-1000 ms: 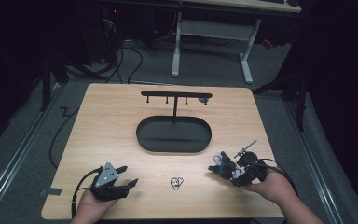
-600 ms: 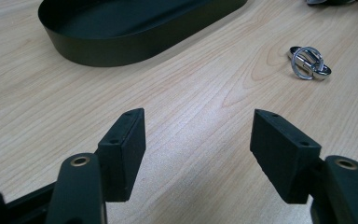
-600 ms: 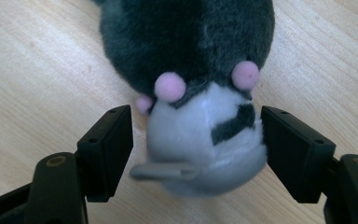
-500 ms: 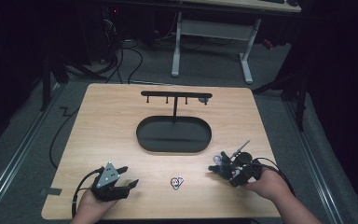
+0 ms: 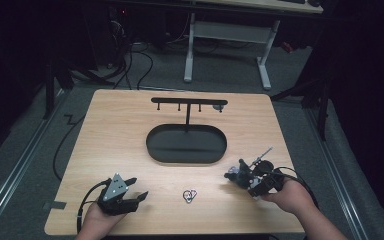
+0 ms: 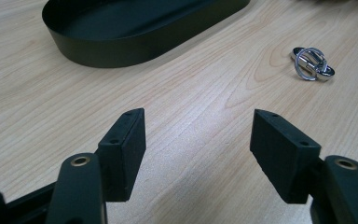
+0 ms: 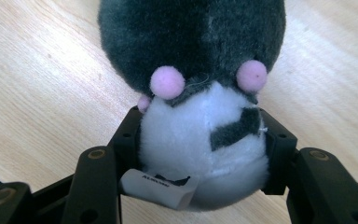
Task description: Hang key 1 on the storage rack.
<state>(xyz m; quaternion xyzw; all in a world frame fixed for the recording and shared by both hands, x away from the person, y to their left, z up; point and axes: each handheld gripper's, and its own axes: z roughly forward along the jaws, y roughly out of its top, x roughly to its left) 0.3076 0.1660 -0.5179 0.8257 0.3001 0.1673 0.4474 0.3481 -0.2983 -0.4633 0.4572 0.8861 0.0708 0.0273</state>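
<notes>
Thing in hand: a small plush toy (image 7: 200,93), dark grey on top with a white belly, pink pom-poms and a sewn label at its base.
Where it is: it is held at the right near part of the table (image 5: 115,130), just right of the key ring (image 5: 190,195) and nearer than the tray (image 5: 186,143).
Right gripper (image 7: 200,149): its jaws are closed on the white belly of the plush, one pad pressed into each side; in the high view the right gripper (image 5: 240,176) is seen low over the wood.
Left gripper (image 6: 198,144): its jaws are spread wide with nothing between them; it is rested at the left near edge, as the high view shows (image 5: 130,199).
Key ring, seen from the left: the metal rings (image 6: 313,64) lie on bare wood, apart from the tray wall (image 6: 135,46).
Stand: a black T-shaped hanger (image 5: 188,103) with small hooks rises from the far side of the tray.
Handling, as judged: the plush is likely very light and soft, so it will be squashed rather than damaged; the fur may slip under a loose grip.
Where to hold, as judged: the rounded body is best taken across its middle, as now; the label and pom-poms are poor holds.
Risk, as judged: the toy may pivot between the pads if tilted.
</notes>
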